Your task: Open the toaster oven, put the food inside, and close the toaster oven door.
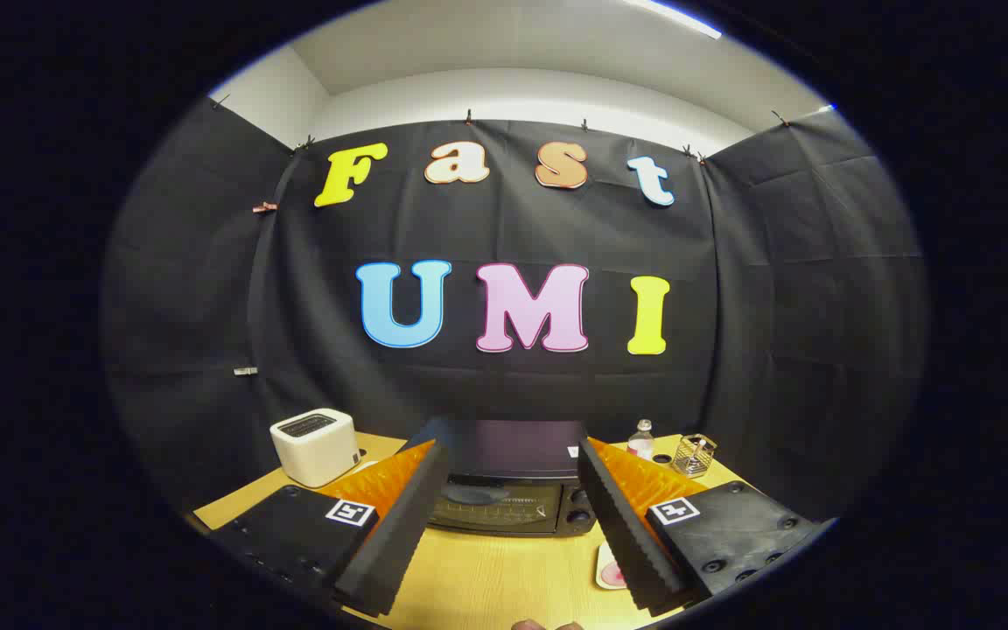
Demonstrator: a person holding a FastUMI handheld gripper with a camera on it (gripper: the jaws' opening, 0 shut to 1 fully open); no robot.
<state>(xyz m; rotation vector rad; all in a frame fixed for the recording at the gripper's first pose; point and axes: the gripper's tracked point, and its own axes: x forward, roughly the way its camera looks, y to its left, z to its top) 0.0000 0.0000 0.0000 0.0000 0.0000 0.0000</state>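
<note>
Left of the toaster oven (504, 494) a white toaster (316, 444) stands on the wooden table (486, 577), and the oven itself sits just beyond the gripper (513, 534), whose fingers are spread wide apart around nothing. Its door looks shut, so seemingly nothing is done yet: opening, loading and closing remain. The oven's glass front faces the gripper, its long axis running left to right, with a plate (609, 569) of food near its right front corner.
</note>
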